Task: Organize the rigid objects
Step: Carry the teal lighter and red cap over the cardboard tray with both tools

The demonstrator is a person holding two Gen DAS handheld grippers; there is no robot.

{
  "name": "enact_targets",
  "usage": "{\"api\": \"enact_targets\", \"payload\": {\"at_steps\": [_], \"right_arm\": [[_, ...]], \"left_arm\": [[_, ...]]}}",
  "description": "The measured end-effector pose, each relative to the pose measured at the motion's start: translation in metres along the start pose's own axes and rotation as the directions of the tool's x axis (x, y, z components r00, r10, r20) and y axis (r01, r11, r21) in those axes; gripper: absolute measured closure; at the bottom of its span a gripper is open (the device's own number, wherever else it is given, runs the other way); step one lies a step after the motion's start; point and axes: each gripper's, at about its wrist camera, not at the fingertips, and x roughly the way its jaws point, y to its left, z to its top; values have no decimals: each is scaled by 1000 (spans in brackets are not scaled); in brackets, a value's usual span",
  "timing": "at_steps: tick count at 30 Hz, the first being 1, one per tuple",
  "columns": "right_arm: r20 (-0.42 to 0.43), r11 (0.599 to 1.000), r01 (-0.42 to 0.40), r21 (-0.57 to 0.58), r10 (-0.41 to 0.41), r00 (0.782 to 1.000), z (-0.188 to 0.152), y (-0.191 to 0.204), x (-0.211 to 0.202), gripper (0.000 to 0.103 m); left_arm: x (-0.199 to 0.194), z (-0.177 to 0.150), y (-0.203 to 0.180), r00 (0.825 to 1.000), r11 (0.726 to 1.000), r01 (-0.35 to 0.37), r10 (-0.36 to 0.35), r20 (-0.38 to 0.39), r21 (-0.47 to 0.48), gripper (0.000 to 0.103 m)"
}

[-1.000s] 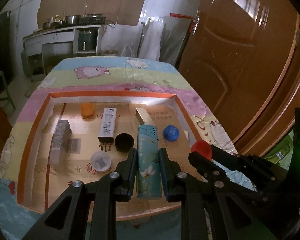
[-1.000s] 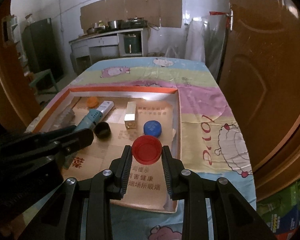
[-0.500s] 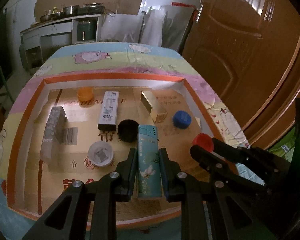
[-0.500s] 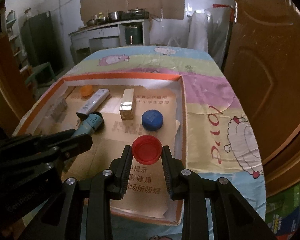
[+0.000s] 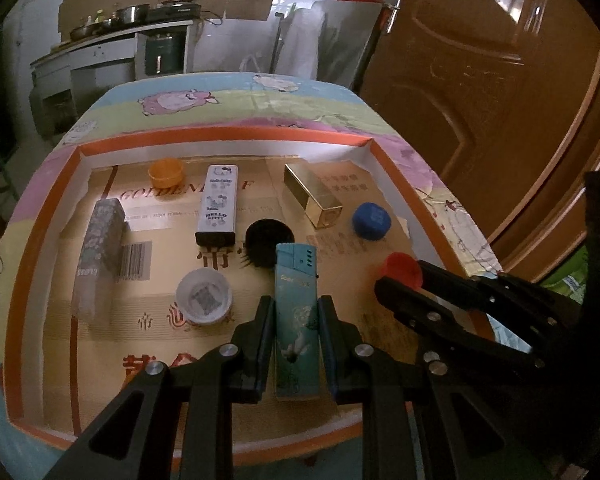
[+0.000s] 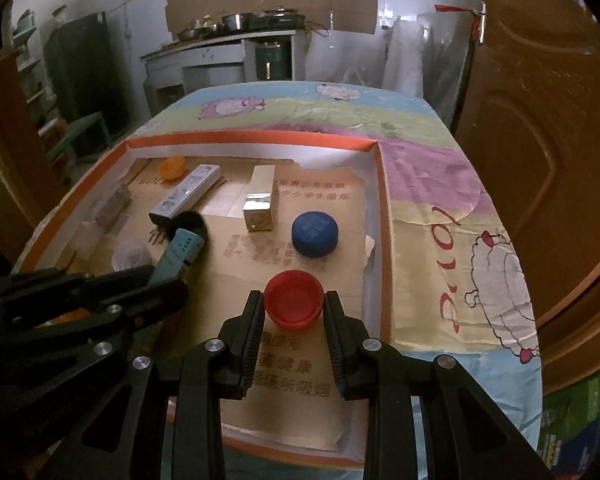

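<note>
My left gripper is shut on a teal lighter and holds it over the shallow orange-rimmed cardboard tray. The lighter also shows in the right wrist view. My right gripper is shut on a red bottle cap, held above the tray's near right part; the cap also shows in the left wrist view. Lying in the tray are a gold box, a blue cap, a black cap, a white Hello Kitty box, an orange cap, a white cap and a grey patterned box.
The tray sits on a table with a colourful cartoon cloth. A brown wooden door stands close on the right. A kitchen counter with pots is at the back of the room.
Both grippers have moved forward and lower over the tray, still holding the lighter and the red cap. The tray's objects look closer and have not moved.
</note>
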Motion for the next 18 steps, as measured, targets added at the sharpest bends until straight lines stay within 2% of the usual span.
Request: {"api": "enact_targets", "payload": {"at_steps": [5, 18], "right_arm": [[0, 1000, -10, 2, 10, 1000, 0, 1, 2, 72], [-11, 1000, -5, -19, 4, 1000, -1, 7, 6, 72]], "left_arm": [[0, -2, -4, 1000, 999, 6, -4, -27, 52, 81], [5, -3, -2, 999, 998, -21, 23, -34, 51, 81]]}}
